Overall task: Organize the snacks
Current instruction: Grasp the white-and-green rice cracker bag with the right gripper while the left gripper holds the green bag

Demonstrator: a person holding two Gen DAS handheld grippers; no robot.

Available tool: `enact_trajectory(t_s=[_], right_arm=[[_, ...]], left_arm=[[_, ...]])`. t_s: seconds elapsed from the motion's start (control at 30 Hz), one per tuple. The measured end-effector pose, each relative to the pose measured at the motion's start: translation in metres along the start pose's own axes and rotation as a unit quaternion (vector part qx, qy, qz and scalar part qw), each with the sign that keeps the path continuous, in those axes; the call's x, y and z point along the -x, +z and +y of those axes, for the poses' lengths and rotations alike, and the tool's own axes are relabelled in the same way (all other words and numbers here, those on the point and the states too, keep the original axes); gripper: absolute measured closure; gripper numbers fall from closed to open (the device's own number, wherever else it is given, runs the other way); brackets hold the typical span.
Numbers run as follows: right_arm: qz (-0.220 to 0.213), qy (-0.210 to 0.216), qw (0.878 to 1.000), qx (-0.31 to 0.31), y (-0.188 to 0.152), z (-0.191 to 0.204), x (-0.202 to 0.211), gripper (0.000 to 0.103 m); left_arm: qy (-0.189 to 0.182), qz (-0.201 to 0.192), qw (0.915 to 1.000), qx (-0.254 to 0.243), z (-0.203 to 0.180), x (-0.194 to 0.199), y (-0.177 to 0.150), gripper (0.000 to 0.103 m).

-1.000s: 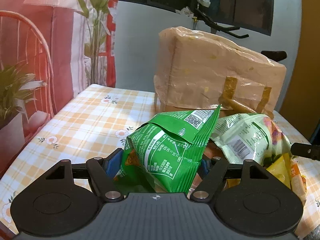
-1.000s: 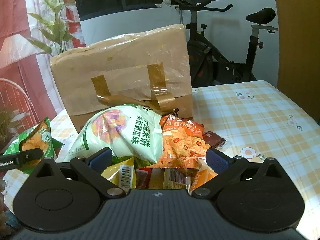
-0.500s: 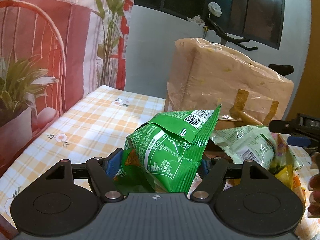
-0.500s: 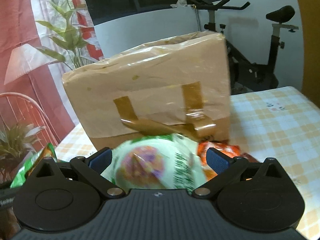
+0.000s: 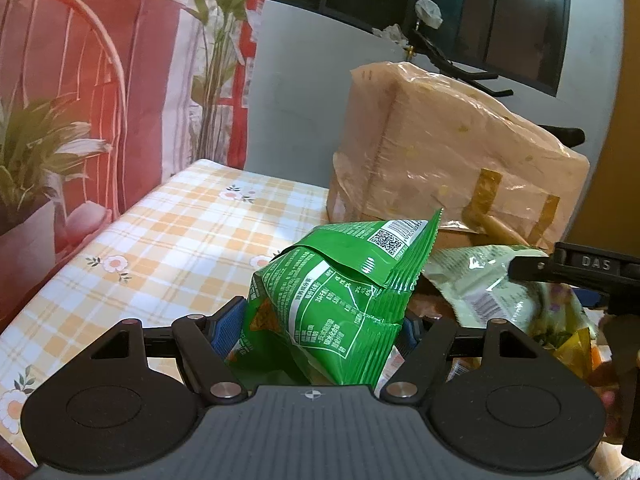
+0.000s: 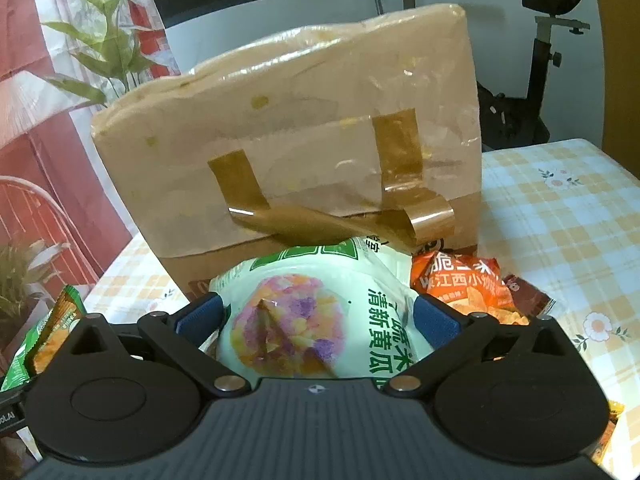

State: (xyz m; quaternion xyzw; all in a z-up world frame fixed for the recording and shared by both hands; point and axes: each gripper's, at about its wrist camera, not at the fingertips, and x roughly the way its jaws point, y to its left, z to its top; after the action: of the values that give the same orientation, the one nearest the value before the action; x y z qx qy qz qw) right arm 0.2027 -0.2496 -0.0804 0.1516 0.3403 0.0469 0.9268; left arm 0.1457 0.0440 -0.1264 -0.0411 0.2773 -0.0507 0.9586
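Observation:
My left gripper (image 5: 320, 320) is shut on a green snack bag (image 5: 344, 292), its blue pads pressing both sides of it above the checked tablecloth (image 5: 168, 240). The same green bag (image 6: 44, 336) shows at the left edge of the right wrist view. My right gripper (image 6: 316, 316) stands wide, with a pale green-and-white snack bag (image 6: 312, 320) filling the gap between its blue pads; I cannot see the pads squeezing it. That pale bag (image 5: 480, 284) lies under the right gripper's finger (image 5: 560, 268) in the left wrist view. An orange snack bag (image 6: 460, 284) lies just to its right.
A plastic-wrapped cardboard box (image 6: 304, 128) with brown tape stands right behind the snack pile. A dark brown packet (image 6: 528, 300) lies by the orange bag, and a yellow packet (image 5: 576, 344) sits in the pile. An exercise bike (image 6: 540, 80) stands beyond the table. Bare tablecloth (image 6: 560, 216) stretches to the right.
My right gripper moved forward over the pile, so the pale bag now sits between its pads. It also came into the left wrist view from the right. The left grip is unchanged.

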Motion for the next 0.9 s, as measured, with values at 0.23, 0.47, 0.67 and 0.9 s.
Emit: enact_trajectory(t_s=[0.23, 0.47, 0.67, 0.9], right_arm=[[0.031, 0.001, 1.000, 0.000, 0.003, 0.003, -0.013, 0.000], [0.025, 0.031, 0.999, 0.005, 0.002, -0.001, -0.005, 0.012], [-0.005, 0.071, 0.997, 0.004, -0.001, -0.003, 0.015, 0.021], [-0.033, 0.094, 0.995, 0.024, -0.007, -0.006, 0.046, 0.022]], left_arm=[[0.004, 0.004, 1.0000, 0.000, 0.000, 0.000, 0.000, 0.027], [0.006, 0.002, 1.0000, -0.005, -0.002, 0.003, 0.001, 0.027], [0.008, 0.000, 0.9999, -0.011, -0.005, 0.006, 0.001, 0.027], [0.013, -0.002, 0.9998, -0.014, -0.008, 0.009, 0.003, 0.027]])
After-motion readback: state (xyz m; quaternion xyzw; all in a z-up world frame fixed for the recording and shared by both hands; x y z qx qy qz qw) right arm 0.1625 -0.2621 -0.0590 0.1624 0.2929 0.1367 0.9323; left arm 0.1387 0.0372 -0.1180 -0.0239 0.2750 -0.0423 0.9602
